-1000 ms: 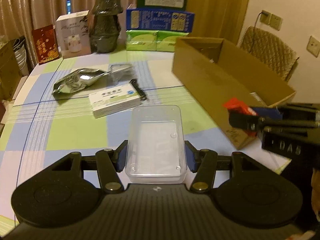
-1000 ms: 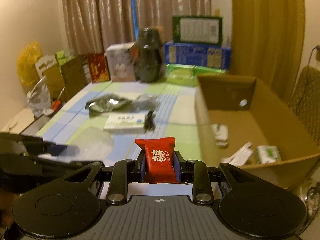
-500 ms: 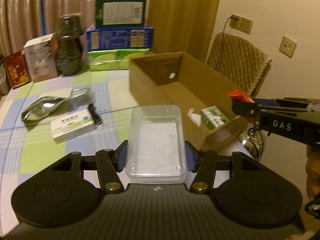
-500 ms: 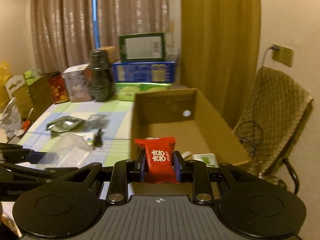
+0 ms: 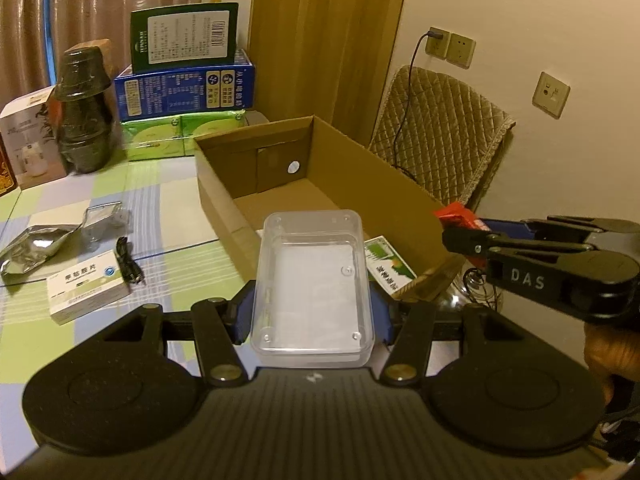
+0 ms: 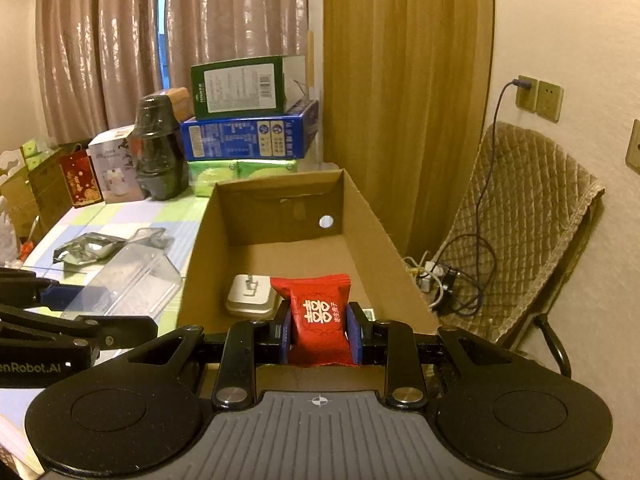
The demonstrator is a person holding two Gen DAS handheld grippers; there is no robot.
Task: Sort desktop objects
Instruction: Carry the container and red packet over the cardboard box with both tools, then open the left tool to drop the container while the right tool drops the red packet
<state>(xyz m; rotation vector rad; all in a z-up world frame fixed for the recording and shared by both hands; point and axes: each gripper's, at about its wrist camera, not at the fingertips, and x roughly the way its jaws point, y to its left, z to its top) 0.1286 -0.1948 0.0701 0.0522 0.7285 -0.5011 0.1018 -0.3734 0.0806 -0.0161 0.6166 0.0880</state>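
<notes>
Left wrist view: the left gripper (image 5: 313,318) squeezes a clear plastic box (image 5: 314,286) between its blue pads, partway closed. Ahead of it and below sits the open cardboard box (image 5: 400,188). Off to its right, the right gripper (image 6: 319,334) is almost closed, pinching a red candy packet (image 6: 318,316). That packet hangs over the cardboard box's near end, with a small silver tin (image 6: 252,300) inside, just left of it.

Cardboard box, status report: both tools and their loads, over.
Left tool shut on clear plastic case. Right tool shut on red packet. Both at cardboard box near end. Drop path looks clear.
</notes>
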